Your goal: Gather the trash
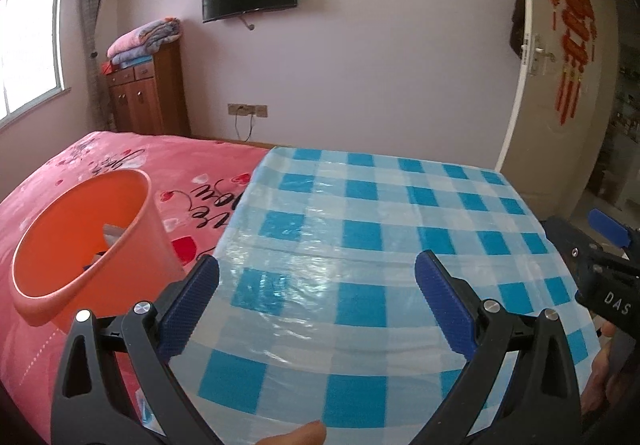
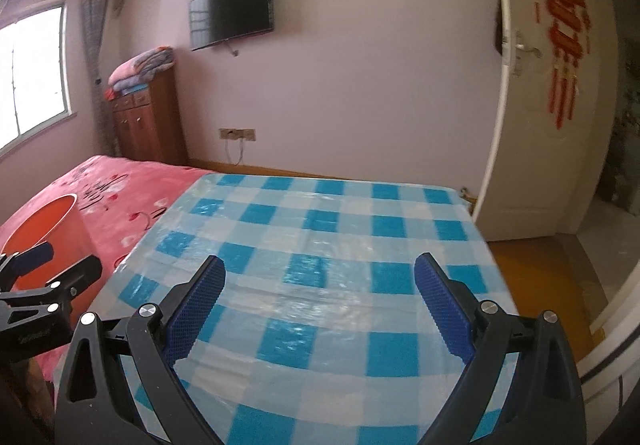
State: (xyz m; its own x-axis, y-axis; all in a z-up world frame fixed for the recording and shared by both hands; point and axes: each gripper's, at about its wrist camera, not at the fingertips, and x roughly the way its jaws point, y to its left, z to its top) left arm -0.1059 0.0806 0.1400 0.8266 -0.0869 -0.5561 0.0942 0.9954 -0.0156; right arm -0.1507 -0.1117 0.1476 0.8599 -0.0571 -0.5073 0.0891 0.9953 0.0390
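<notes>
Left gripper (image 1: 316,281) is hovering over the table (image 1: 400,229) with its jaws spread wide and nothing between them. The pads (image 1: 192,309) are blue, with a fine knurled rubbery texture, set on matte black plastic arms with round silver pivot bolts.

Right gripper (image 2: 320,281) is hovering over the same table, jaws likewise released and holding nothing. Same blue textured pads (image 2: 440,305) and black frame. In the left wrist view it is showing at the far right edge, off the table's right side.

The table is wearing a glossy plastic cover in a blue-and-white check; the film is wrinkling and throwing soft highlights. Its checked surface is lying flat across both views.

The trash bin (image 1: 92,245) is an orange, smooth-walled plastic bucket, round-rimmed and tapering, sitting on the pink bedspread (image 1: 120,157) just beside the table's left edge. Its mouth is tilting toward the camera. Inside, pale angular scraps (image 1: 110,235) are lying against the wall; what they are cannot be told. In the right wrist view the bin is showing at the left edge, partly hidden behind the left gripper.

The bedspread is a soft pink fabric with heart prints and black cursive lettering.
</notes>
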